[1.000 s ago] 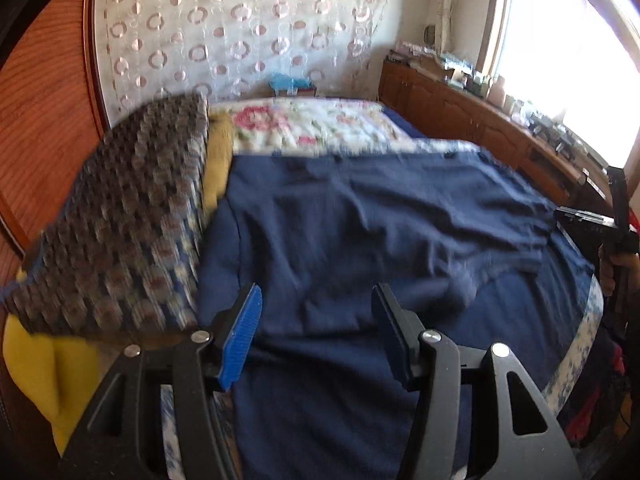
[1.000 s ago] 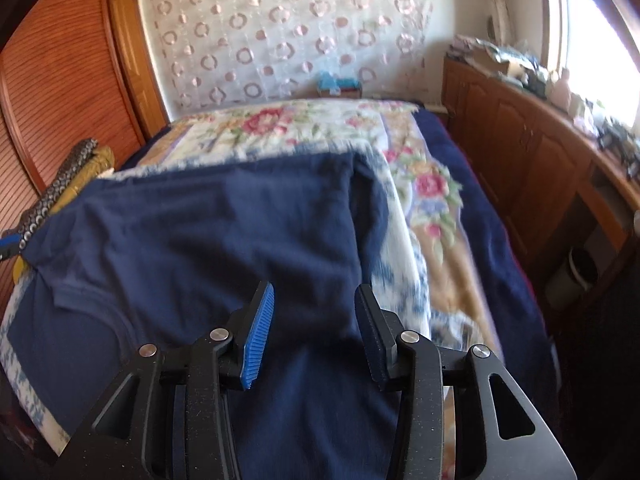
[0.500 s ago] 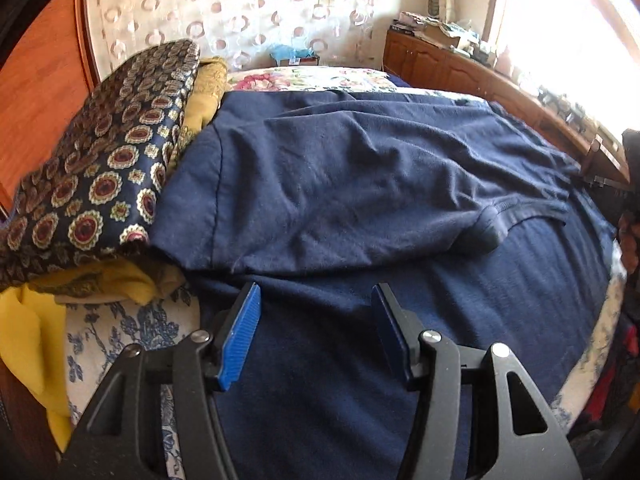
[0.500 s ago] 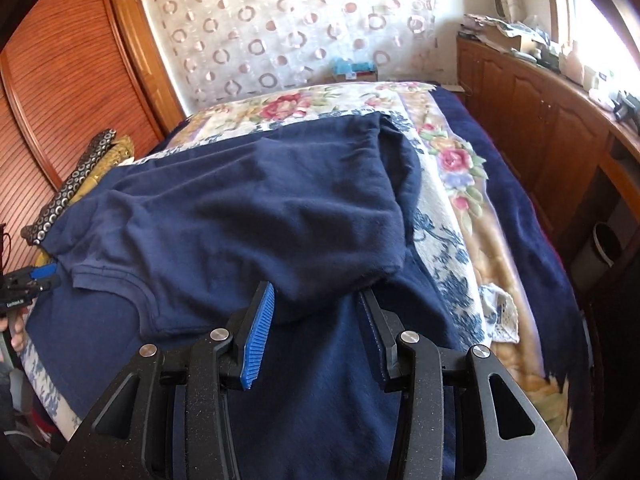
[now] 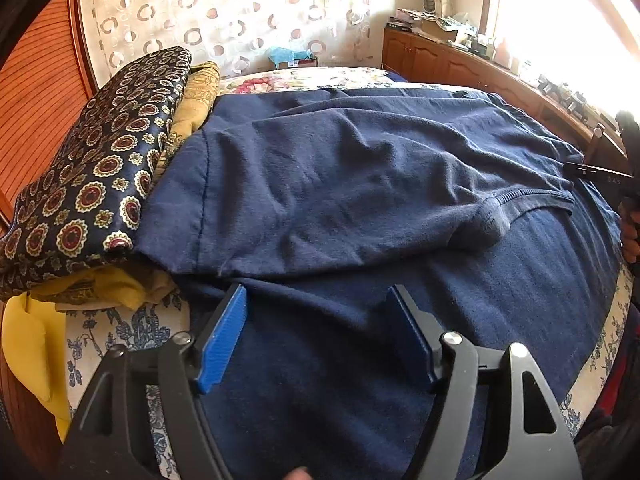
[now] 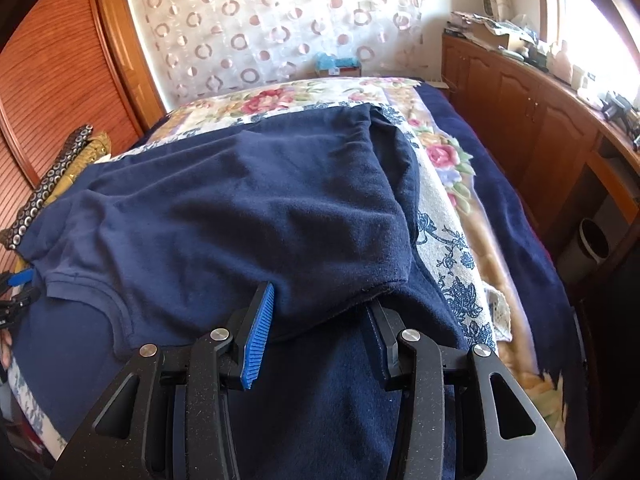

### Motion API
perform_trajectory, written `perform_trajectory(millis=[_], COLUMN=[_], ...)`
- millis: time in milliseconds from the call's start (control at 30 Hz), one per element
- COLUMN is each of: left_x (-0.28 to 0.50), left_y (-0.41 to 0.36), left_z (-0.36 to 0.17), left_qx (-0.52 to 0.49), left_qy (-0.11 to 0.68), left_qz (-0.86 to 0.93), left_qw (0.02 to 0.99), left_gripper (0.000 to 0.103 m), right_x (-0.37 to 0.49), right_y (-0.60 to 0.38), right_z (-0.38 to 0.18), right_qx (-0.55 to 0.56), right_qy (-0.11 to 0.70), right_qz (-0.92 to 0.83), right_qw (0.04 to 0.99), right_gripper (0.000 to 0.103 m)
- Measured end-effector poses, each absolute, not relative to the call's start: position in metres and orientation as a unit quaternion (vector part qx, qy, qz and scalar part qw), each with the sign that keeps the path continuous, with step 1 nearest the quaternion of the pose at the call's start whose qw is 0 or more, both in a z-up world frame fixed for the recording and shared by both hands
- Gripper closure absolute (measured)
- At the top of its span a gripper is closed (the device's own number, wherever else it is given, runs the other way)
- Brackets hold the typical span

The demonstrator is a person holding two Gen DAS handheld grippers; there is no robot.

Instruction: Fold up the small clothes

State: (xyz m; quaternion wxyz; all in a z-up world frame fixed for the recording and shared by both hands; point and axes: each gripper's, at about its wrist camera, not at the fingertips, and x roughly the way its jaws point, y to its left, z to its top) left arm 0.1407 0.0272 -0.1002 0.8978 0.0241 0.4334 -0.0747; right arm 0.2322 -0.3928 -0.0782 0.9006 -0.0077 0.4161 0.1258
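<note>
Lying before spread fingers [image 5: 224, 336], navy shirt [image 5: 340, 184]

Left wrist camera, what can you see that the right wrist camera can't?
Only the left wrist view shows the yellow cloth under the patterned cushion, and the blue-flowered sheet beside the open left gripper. Only the right wrist view shows the rose bedspread, the grey bin by the cabinets, and the open right gripper at the folded edge. Both show the navy shirt on the bed, the circle-patterned curtain and the wooden cabinets.
</note>
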Motion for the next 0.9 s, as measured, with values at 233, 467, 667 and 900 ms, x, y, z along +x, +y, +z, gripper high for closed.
perform_trajectory(millis=[233,467,667,900], left_x=[0.139,0.122,0.121,0.130], left_y=[0.028,0.053,0.077,0.083], left_z=[-0.100,-0.076,-0.064,-0.078], left_qx=[0.023,-0.029,-0.055,-0.055], left_qy=[0.437,0.397,0.375,0.391], left_qz=[-0.074,-0.063,-0.040,-0.008], left_qw=[0.896,0.915,0.925,0.919], left_gripper=[0.031,0.031,0.046,0.059], right_x=[0.232,0.232,0.232,0.232], right_y=[-0.386,-0.378,-0.379,-0.379], right_z=[-0.080,-0.082,-0.083,-0.083], right_qx=[-0.025,-0.047,-0.047,-0.049], right_qy=[0.416,0.416,0.416,0.415], right_qz=[0.116,0.106,0.105,0.105], right_qw=[0.902,0.902,0.902,0.902], right_gripper=[0.060,0.060,0.060,0.060])
